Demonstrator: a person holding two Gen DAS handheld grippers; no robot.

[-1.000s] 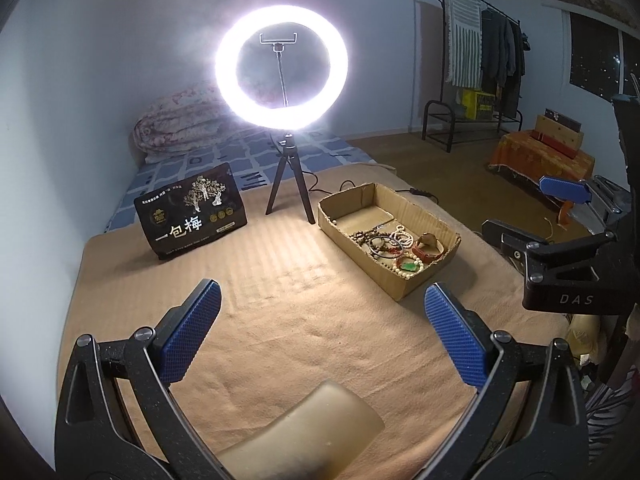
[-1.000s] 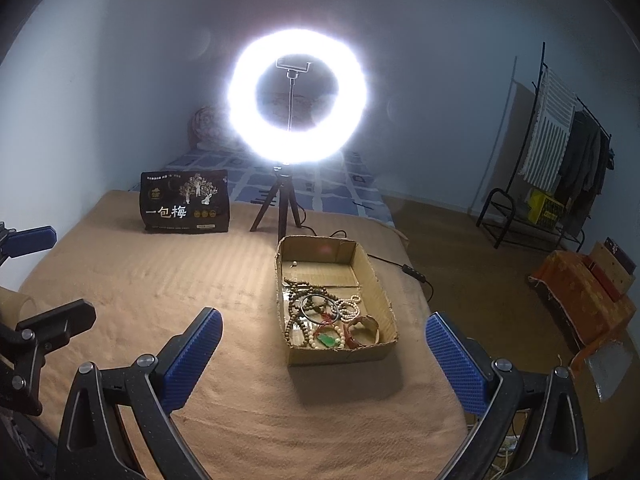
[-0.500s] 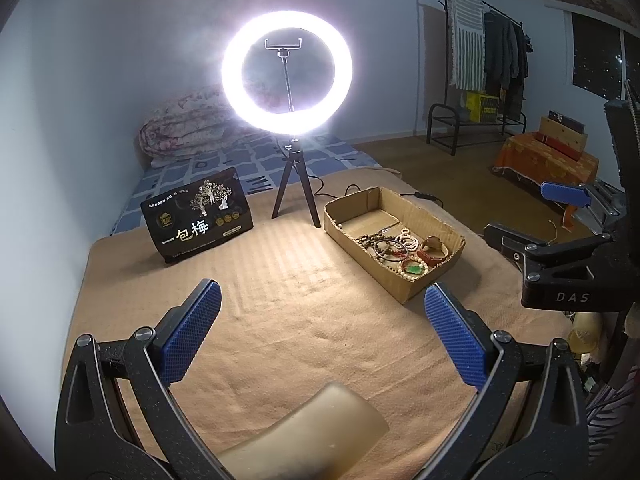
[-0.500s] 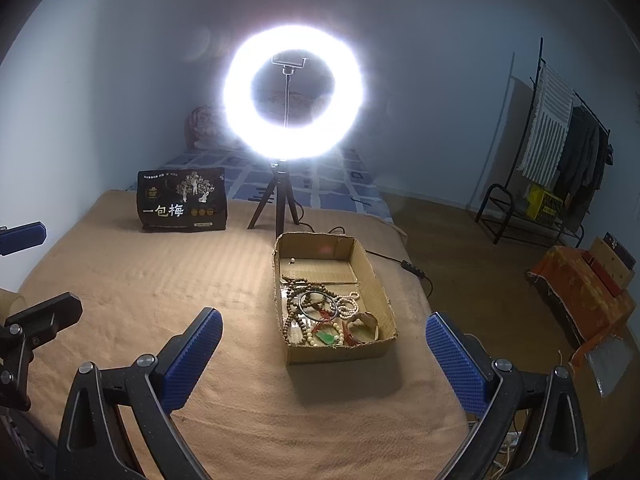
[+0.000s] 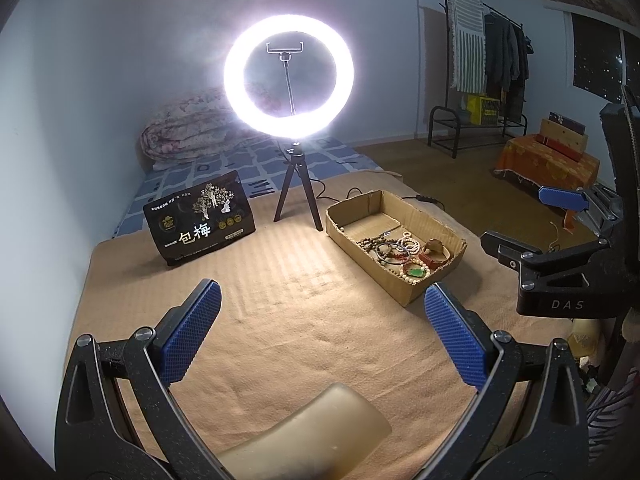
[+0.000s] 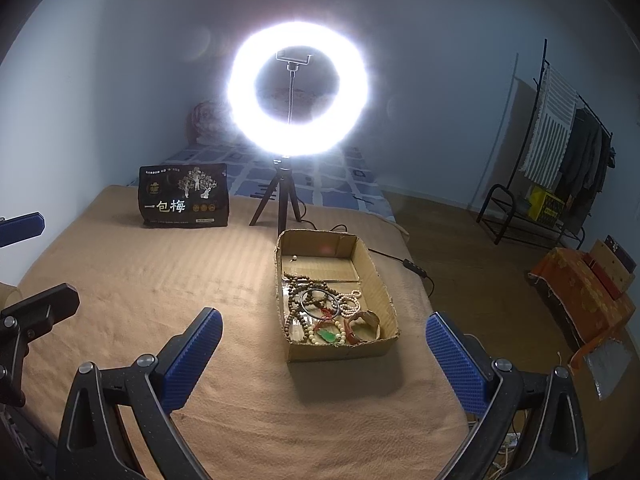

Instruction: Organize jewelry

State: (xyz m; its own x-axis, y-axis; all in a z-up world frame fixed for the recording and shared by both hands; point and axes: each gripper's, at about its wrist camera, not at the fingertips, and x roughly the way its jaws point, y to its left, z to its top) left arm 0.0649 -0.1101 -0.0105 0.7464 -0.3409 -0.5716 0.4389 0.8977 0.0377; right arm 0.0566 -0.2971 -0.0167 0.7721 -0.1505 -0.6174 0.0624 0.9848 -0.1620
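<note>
Right claw [image 6: 324,354] agape, jewelry box [image 6: 370,268] just ahead

A blanket [image 6: 248,360] covered the near end of the bed [image 6: 344,178]. On it stood a box [image 6: 376,280], open at the top, right of centre. Jewelry [image 6: 332,316] lay heaped in the box's near half; the far half held one small bead [image 6: 295,257]. Behind the box, a ring light [image 6: 298,88] stood on a tripod [image 6: 278,200]. A pouch [image 6: 183,196] stood upright left of the tripod. A folded quilt [image 5: 184,136] lay at the bed's far end against the wall. Right of the bed, across the floor, a clothes rack [image 6: 560,160] stood by the wall, and a low covered stand [image 6: 580,292] stood nearer.
</note>
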